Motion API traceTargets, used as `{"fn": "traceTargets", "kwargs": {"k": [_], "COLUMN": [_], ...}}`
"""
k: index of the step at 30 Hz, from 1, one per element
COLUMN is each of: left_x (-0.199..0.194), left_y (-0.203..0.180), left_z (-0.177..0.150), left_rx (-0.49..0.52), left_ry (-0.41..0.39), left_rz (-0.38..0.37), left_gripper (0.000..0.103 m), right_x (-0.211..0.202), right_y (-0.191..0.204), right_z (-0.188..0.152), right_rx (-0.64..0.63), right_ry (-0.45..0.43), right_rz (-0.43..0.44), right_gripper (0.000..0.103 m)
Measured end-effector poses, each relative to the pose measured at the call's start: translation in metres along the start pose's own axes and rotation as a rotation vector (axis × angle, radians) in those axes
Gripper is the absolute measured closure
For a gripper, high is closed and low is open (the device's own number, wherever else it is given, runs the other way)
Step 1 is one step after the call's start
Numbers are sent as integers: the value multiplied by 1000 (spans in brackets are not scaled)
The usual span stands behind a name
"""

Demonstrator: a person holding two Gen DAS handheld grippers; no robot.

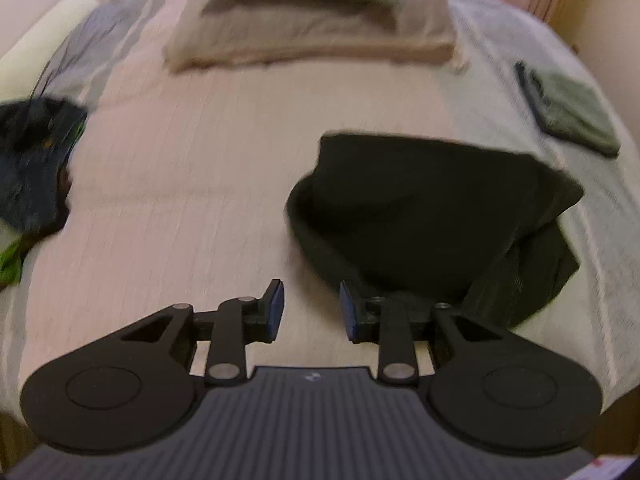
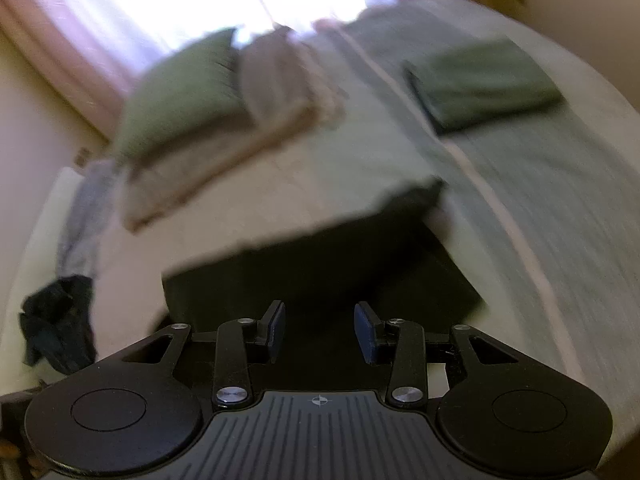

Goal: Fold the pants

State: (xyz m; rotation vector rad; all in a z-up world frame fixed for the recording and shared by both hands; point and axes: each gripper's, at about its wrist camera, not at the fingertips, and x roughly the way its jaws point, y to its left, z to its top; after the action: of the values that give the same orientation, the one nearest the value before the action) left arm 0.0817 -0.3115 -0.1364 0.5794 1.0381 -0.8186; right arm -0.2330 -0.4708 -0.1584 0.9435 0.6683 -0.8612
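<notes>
Dark, almost black pants lie folded in a thick bundle on the pale bedspread. My left gripper is open above bare bedspread, just left of the bundle's near edge, with nothing between its blue pads. In the right wrist view the same pants lie right ahead of and under my right gripper, which is open with only the dark cloth behind the gap. Both views are blurred by motion.
A folded green garment lies at the bed's right side, also seen as the green garment. A green pillow on a beige one lies at the far end. A dark crumpled clothes pile lies at the left edge. Bright curtains hang behind.
</notes>
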Motion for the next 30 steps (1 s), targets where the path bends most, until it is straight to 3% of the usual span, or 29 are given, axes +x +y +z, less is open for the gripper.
{"fn": "traceTargets", "kwargs": {"k": [2,6,18,25,30], "left_x": [-11,-27,-85,-101,-109], "left_y": [-2,0,22,37,41], "left_z": [-27,-47,-94,-119,-126], "left_rx": [22,66,195,215,218], "left_ry": [22,27,-78,-97,-119], "left_rz": [24,23,-33,-53,-60], "left_gripper": [72,66,58,58,58], "right_x": [-11,-19,-53,-64,-74], "right_y": [-22,-38,28,50,59], "right_z": [-23,-63,-126,-173,-186], "right_rx": [23,81,65,86,88], "right_ry": [33,68,-4,-2,-25], "right_rz": [-31,-70,-89,-90,-100], "right_gripper": [67,67,67,67,67]}}
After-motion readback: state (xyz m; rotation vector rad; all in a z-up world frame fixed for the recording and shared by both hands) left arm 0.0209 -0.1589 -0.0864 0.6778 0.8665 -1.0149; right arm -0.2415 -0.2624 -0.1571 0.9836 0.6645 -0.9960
